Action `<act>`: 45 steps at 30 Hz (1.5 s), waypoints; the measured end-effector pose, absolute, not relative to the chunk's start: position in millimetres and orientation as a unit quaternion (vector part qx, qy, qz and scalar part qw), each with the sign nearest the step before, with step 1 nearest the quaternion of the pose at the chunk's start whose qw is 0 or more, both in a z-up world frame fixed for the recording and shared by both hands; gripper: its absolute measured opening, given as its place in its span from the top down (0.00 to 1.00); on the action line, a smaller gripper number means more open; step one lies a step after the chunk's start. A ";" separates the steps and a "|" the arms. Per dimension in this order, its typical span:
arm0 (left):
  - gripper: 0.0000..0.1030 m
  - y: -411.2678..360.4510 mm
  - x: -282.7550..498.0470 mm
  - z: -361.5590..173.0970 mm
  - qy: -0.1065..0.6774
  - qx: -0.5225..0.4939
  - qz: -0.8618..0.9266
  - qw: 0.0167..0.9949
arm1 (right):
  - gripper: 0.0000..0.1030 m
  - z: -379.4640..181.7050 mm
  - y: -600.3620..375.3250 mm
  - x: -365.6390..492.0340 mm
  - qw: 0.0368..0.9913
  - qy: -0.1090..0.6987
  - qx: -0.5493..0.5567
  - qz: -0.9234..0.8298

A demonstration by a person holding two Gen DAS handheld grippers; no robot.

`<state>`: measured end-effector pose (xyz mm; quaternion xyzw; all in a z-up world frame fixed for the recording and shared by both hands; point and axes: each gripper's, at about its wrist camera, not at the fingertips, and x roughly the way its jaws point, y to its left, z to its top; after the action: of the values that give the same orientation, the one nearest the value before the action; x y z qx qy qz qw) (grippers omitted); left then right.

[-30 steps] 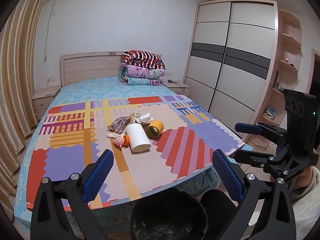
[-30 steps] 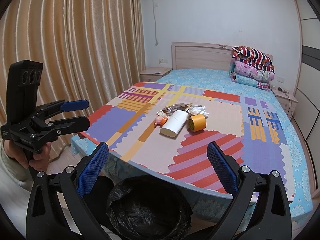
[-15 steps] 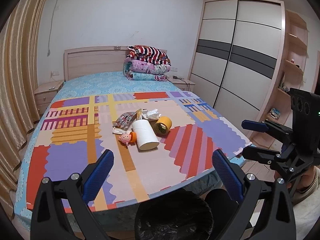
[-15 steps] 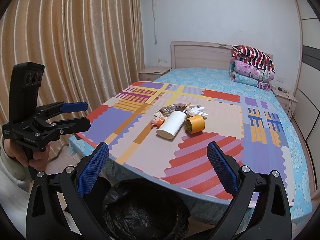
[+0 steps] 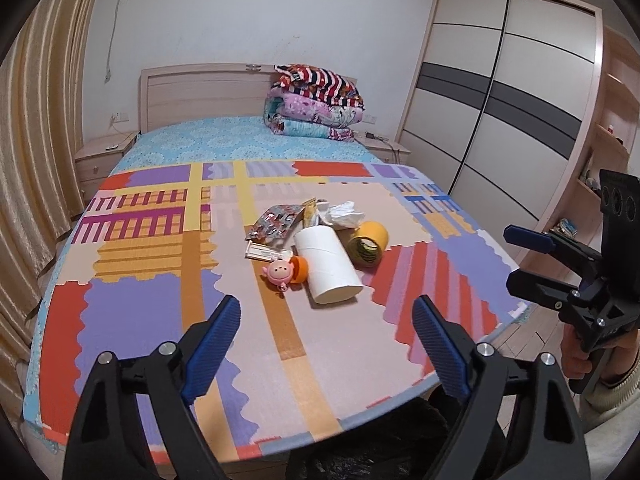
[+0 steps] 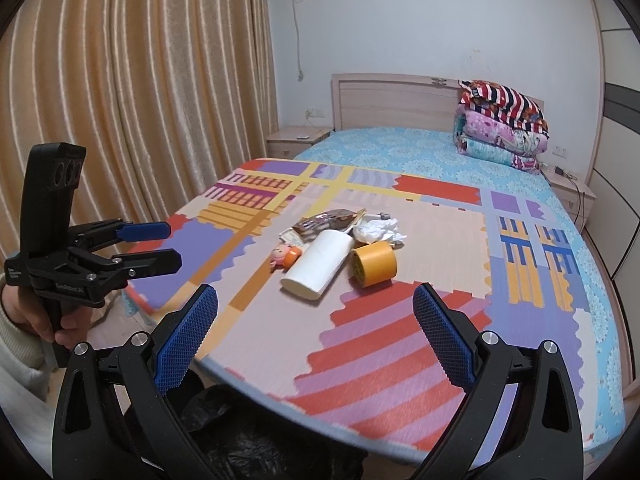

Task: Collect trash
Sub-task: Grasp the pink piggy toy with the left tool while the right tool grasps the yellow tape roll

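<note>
Both hand-held grippers, left [image 5: 326, 326] and right [image 6: 316, 318], are released and empty. The tissue [image 5: 343, 213] lies on the bed mat [image 5: 160, 304] among clutter: light, soft, crushable. Pinch its raised crumpled folds.

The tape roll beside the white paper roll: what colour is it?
The tape roll is orange-yellow, clearest in the right wrist view.

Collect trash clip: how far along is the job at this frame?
Nothing looks collected yet. The crumpled tissue, wrappers, paper roll, tape roll and pig toy all lie clustered on the mat. Both claws, left and right, are open and empty. The black bin bag sits below the bed edge. All pickups remain.
</note>
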<state>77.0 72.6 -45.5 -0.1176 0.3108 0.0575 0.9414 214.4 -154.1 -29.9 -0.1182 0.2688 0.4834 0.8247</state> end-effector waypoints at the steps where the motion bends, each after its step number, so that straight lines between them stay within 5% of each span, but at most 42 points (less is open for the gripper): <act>1: 0.22 75.9 81.6 -48.5 0.314 -0.120 0.057 0.940 | 0.04 -32.5 -150.2 221.6 0.826 0.271 -0.118 0.480; 31: 0.68 143.4 192.2 -131.5 0.399 -0.190 0.056 0.895 | 0.38 -109.7 -77.4 327.1 0.812 0.362 -0.113 0.444; 37: 0.70 145.9 192.0 -132.1 0.395 -0.204 0.056 0.894 | 0.53 -115.3 -73.4 330.8 0.805 0.369 -0.105 0.453; 45: 0.70 147.1 178.7 -117.9 0.378 -0.195 0.064 0.903 | 0.55 -107.6 -75.6 321.8 0.809 0.359 -0.110 0.452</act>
<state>178.7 147.1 -117.9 -0.1954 0.3783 0.0643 0.9025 321.8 -75.6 -107.6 -0.1101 0.3593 0.4525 0.8087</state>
